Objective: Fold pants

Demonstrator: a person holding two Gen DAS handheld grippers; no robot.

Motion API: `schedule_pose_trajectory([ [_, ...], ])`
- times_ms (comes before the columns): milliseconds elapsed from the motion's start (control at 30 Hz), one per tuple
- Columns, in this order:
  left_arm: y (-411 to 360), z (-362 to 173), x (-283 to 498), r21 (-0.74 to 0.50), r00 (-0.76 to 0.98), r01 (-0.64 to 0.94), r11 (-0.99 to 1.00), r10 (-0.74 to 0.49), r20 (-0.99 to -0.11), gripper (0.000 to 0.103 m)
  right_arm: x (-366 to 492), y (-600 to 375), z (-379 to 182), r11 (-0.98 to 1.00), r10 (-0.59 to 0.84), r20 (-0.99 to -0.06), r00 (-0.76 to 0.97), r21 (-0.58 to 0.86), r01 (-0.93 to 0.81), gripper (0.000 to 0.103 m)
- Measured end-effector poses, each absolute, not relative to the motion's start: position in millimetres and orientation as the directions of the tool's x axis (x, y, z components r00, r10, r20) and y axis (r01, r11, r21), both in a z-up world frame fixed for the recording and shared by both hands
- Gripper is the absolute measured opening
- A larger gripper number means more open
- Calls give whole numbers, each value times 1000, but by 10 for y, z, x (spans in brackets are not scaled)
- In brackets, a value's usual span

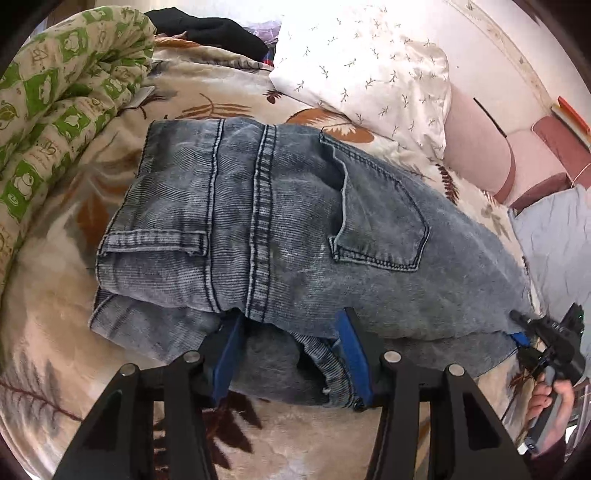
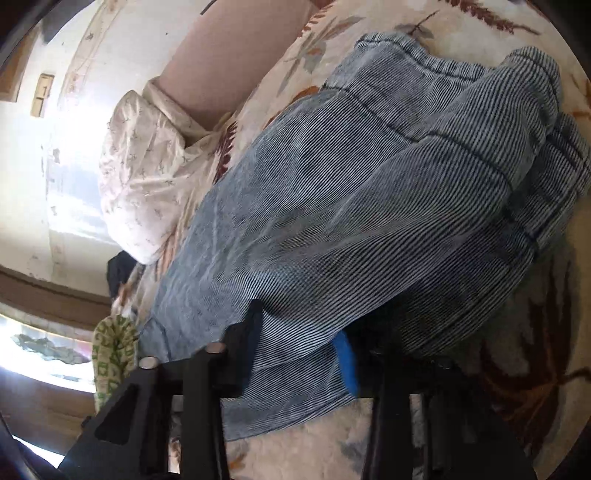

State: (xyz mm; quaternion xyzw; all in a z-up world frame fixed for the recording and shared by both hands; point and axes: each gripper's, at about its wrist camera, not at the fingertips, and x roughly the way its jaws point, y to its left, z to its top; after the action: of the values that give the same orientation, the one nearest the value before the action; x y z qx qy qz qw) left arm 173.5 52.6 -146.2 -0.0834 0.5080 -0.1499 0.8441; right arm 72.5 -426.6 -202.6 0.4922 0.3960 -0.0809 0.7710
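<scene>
Grey-blue jeans (image 1: 295,221) lie folded on the bed, back pocket up; in the right wrist view the jeans (image 2: 369,184) fill the middle. My left gripper (image 1: 291,350) is at their near edge. Its blue pads (image 1: 229,354) stand apart with a thick bunch of denim filling the gap, and the top layer drapes over the tips. My right gripper (image 1: 519,326) pinches the fold's right edge, one finger above the cloth and a blue pad below. In its own view the right gripper (image 2: 299,343) has denim between its fingers (image 2: 345,363) and over them.
A leaf-patterned blanket (image 1: 55,332) covers the bed. A white pillow (image 1: 369,74) lies behind the jeans against a pink headboard (image 1: 476,155). A green-and-cream quilt (image 1: 55,92) is rolled at the left, with a black garment (image 1: 214,29) beyond. A person's hand (image 1: 550,398) holds the right gripper.
</scene>
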Motion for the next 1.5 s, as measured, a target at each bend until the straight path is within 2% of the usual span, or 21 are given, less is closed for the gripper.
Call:
schedule_pose_trajectory([
  [67, 526, -1459, 1753, -297, 446, 161, 941, -338, -829, 52, 723, -4274, -2030, 513, 251, -699, 669, 682, 520, 16],
  [233, 536, -1456, 1795, -269, 465, 148, 952, -307, -830, 30, 720, -4267, -2015, 541, 232, -708, 667, 663, 516, 14],
  [533, 678, -1388, 1783, -349, 481, 110, 931, -357, -801, 18, 664, -4238, -1919, 572, 218, -705, 675, 652, 497, 12],
  [1033, 831, -1158, 1577, -389, 520, 118, 914, -391, -760, 16, 442, -4328, -1694, 599, 199, -640, 742, 678, 425, 11],
  [1167, 887, -1130, 1509, -391, 525, 120, 913, -392, -755, 16, 387, -4328, -1671, 611, 185, -644, 742, 667, 426, 11],
  [1300, 905, -1131, 1377, -339, 535, 146, 929, -362, -763, 16, 297, -4265, -1647, 627, 185, -659, 729, 650, 429, 11],
  [1500, 997, -1366, 1377, -326, 484, 131, 936, -347, -803, 17, 240, -4114, -1765, 629, 215, -700, 681, 633, 451, 11],
])
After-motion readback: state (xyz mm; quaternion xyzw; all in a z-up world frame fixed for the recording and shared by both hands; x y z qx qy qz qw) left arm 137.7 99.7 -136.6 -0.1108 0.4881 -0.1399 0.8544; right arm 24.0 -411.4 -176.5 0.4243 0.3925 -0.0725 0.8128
